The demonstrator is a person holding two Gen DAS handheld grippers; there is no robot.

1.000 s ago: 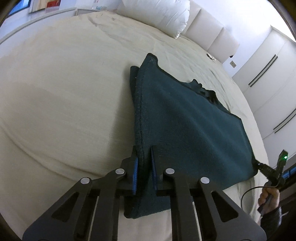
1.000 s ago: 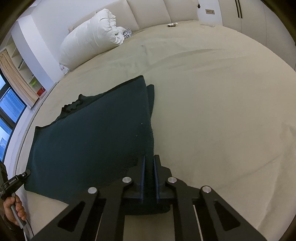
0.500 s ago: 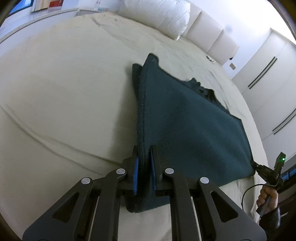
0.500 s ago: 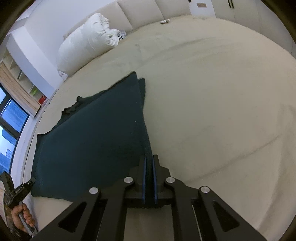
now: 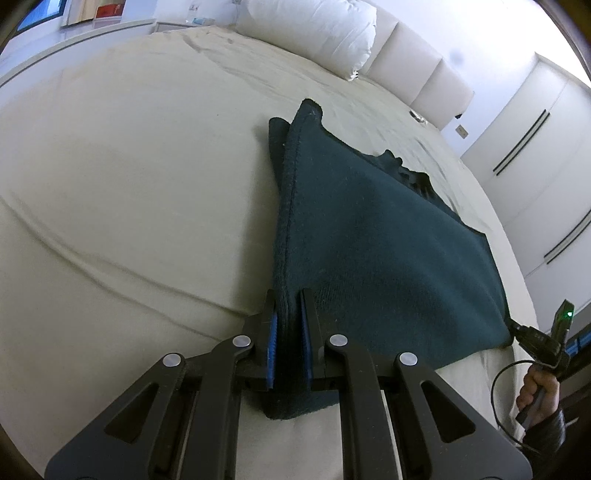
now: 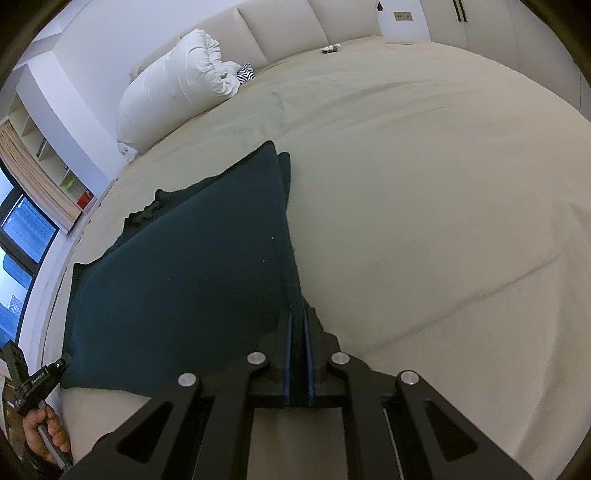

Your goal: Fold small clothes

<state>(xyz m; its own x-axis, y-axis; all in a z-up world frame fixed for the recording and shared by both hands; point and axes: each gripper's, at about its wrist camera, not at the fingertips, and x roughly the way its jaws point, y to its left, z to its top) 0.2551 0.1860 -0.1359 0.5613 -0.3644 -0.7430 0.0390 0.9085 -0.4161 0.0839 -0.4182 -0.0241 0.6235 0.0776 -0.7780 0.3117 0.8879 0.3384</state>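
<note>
A cream bed sheet [image 5: 129, 192] spreads wide under a white pillow [image 5: 314, 29], padded headboard [image 5: 417, 81] and wardrobe doors [image 5: 535, 155]. The dark green garment [image 5: 369, 251] lies on it, folded double. The left gripper [image 5: 288, 332] and right gripper [image 6: 297, 347] each pinch a near corner. Compared with a second ago, the near edge is lifted higher and stretched tauter.

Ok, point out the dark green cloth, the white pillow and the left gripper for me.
dark green cloth [image 5: 376, 258]: left wrist view, middle of its top layer.
white pillow [image 6: 173, 99]: right wrist view, its bulging side.
left gripper [image 5: 289, 306]: left wrist view, between its fingers.
</note>
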